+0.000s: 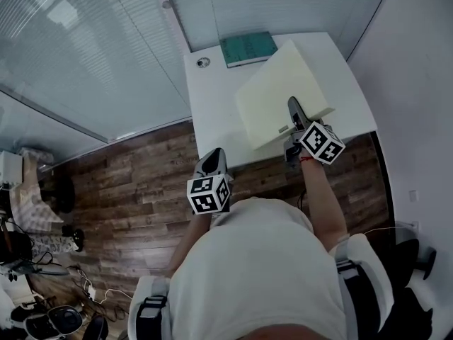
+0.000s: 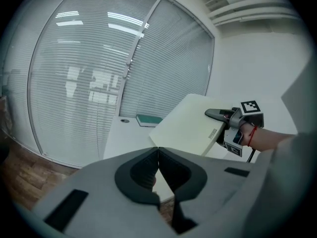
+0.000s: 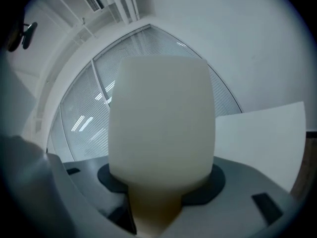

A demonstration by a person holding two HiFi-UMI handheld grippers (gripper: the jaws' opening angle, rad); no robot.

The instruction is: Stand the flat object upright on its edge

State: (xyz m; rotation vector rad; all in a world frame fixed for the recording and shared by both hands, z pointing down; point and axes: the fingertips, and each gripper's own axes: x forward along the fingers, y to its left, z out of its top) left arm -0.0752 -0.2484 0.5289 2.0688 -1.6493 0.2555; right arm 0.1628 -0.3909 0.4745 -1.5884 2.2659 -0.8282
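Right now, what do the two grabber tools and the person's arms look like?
Both the left tool and the right tool are grey, with pointed jaws lined in dark pads. Each carries a white cube printed with black square markers. A thin red band circles the right wrist, and the person wears a white top.

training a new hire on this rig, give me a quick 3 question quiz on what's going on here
1. True or false: the board lies flat on the table.
2. Which gripper grips the board?
3. The book lies: A at the table's far edge; B on the floor; C on the board.

Key: 1 false, it is tilted up; 2 the right gripper; 3 A.
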